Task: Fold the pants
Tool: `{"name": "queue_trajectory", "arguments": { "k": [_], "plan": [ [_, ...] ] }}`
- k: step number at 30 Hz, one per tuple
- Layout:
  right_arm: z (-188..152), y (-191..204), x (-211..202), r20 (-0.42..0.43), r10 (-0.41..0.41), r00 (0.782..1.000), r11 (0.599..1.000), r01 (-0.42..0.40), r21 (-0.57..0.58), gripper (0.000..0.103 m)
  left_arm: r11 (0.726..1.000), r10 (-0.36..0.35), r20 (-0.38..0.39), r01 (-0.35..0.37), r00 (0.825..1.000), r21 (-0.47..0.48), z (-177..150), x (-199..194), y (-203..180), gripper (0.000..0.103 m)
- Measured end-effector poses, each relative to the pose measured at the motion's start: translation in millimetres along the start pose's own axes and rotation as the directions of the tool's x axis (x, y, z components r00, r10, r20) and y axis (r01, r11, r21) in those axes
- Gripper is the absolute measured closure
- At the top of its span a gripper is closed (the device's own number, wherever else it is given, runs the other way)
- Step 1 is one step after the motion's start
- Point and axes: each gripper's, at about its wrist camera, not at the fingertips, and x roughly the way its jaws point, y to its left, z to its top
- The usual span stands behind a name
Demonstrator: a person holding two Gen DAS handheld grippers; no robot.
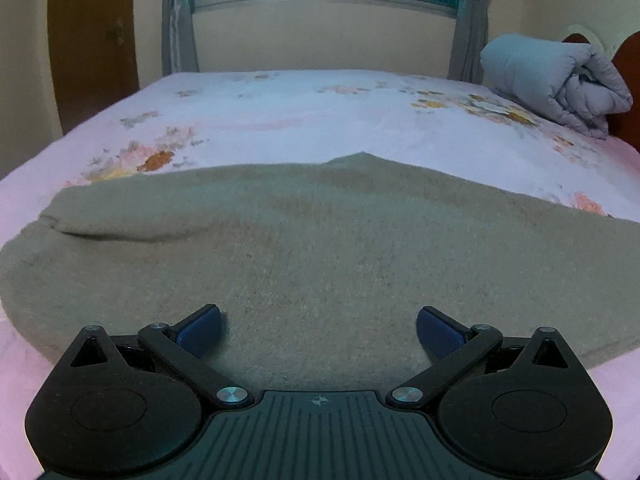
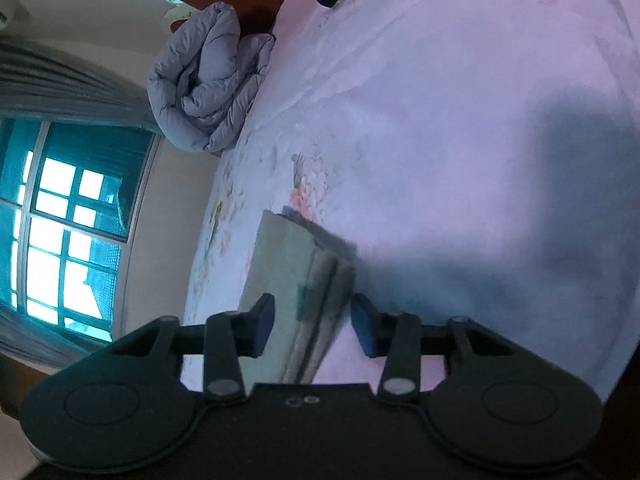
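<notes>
Spread wide over the grey-green pants [image 1: 320, 248], the left gripper [image 1: 319, 330] is seen released; the pants are laid flat on the bed [image 1: 280, 120]. Folded pant layers are framed, unpressed, by the right gripper [image 2: 313, 320].
</notes>
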Motion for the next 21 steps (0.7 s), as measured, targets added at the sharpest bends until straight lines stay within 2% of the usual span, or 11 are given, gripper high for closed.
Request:
{"name": "queue_trajectory", "arguments": {
  "k": [1, 3, 5, 9, 14, 15, 16, 17, 21],
  "plan": [
    [1.8, 1.7, 8.0, -0.016, -0.010, 1.000, 1.000, 0.010, -0.006, 0.095, 1.000, -0.006, 0.006, 0.007, 1.000, -0.016, 1.8, -2.7, -4.9, 0.000],
    [-6.8, 0.5, -6.1, -0.016, -0.027, 1.000, 0.998, 0.026, -0.054, 0.095, 0.996, -0.079, 0.033, 0.081, 0.996, -0.041, 6.6, -12.1, -25.2, 0.000],
    [-9.2, 3.1, -10.0, -0.012, -0.031, 0.999, 0.995, 0.030, -0.090, 0.095, 0.990, -0.140, 0.060, 0.141, 0.988, -0.010, 9.5, -18.3, -65.6, 0.000],
    [-10.4, -6.1, -19.1, -0.020, 0.001, 1.000, 0.999, -0.002, -0.051, 0.095, 0.978, -0.206, 0.029, 0.204, 0.978, 0.050, 6.9, -15.7, -159.7, 0.000],
    [-10.4, -4.5, -22.6, -0.031, -0.007, 0.999, 0.998, 0.005, -0.056, 0.095, 0.973, -0.210, -0.018, 0.211, 0.978, 0.090, -12.0, -16.8, -254.9, 0.000],
    [-10.0, -4.7, -22.4, -0.034, -0.006, 0.999, 0.998, 0.004, -0.056, 0.095, 0.975, -0.182, -0.053, 0.187, 0.982, 0.122, -20.0, -15.5, -270.9, 0.000],
    [-10.2, -5.2, -23.7, -0.035, -0.005, 0.999, 0.998, 0.003, -0.057, 0.094, 0.978, -0.132, -0.043, 0.137, 0.990, 0.159, -28.9, -16.1, -282.7, 0.000],
    [-10.5, -6.0, -24.5, -0.039, -0.003, 0.999, 0.998, 0.001, -0.057, 0.095, 0.980, -0.112, -0.022, 0.114, 0.993, 0.166, -32.5, -20.5, -286.0, 0.000],
    [-8.9, -5.9, -24.0, -0.044, 0.007, 0.999, 0.998, -0.009, -0.062, 0.092, 0.985, -0.110, 0.021, 0.106, 0.994, 0.134, -34.9, -39.6, -278.7, 0.000]
  ]
}}
